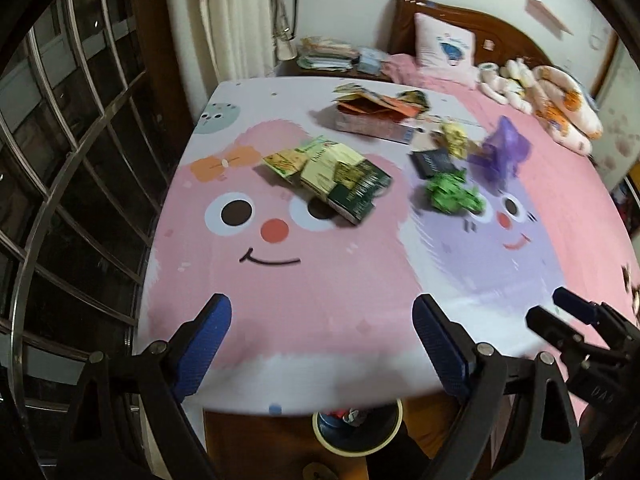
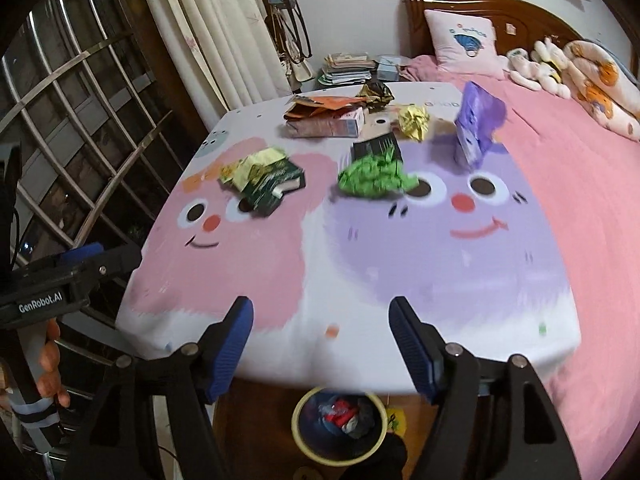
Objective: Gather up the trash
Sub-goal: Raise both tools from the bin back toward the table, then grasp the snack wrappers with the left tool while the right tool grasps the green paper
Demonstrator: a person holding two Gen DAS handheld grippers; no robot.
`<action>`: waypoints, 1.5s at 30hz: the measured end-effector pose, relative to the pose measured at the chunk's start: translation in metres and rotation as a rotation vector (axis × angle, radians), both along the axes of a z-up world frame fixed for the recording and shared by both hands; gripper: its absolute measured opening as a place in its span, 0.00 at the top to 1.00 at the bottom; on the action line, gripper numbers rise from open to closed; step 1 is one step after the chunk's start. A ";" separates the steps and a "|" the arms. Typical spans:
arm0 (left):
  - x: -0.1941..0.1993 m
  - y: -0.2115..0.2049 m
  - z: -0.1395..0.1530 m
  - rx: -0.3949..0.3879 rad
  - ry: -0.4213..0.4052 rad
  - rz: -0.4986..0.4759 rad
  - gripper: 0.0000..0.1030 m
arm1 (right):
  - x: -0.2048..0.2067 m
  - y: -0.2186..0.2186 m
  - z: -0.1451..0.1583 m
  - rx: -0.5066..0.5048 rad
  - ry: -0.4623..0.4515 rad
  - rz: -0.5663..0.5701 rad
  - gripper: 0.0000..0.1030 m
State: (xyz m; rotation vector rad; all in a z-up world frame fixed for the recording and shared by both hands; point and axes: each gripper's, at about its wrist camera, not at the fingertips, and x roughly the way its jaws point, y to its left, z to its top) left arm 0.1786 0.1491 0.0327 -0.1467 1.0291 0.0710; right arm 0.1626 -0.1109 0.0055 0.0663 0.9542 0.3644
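Note:
Trash lies on a cartoon-print mat [image 1: 304, 288] on the bed: a green and yellow box pile [image 1: 334, 178] [image 2: 266, 180], a crumpled green wrapper [image 1: 452, 194] [image 2: 374, 176], a purple bag [image 1: 500, 152] [image 2: 478, 122], a crumpled yellow wrapper [image 1: 456, 138] [image 2: 416, 120], a dark box [image 1: 432, 162] and a pink carton with orange wrappers [image 1: 372, 118] [image 2: 328, 120]. My left gripper [image 1: 322, 348] is open and empty above the mat's near edge. My right gripper [image 2: 322, 344] is open and empty there too; it also shows in the left wrist view [image 1: 560, 312].
A round bin [image 2: 340, 426] [image 1: 358, 428] with trash in it stands on the floor below the mat's near edge. A window grille [image 1: 60, 200] is to the left. A pillow [image 2: 466, 42], plush toys [image 2: 536, 64] and a stack of papers [image 2: 348, 68] sit at the bed's head.

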 end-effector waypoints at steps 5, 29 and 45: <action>0.054 0.002 -0.023 -0.028 0.050 0.088 0.12 | 0.067 -0.006 -0.014 -0.017 0.034 0.039 0.30; 0.185 0.021 -0.101 -0.211 0.206 0.393 0.12 | 0.204 0.019 -0.082 -0.066 0.129 0.283 0.53; 0.220 0.003 -0.126 -0.277 0.247 0.373 0.12 | 0.220 0.025 -0.077 -0.009 0.143 0.358 0.63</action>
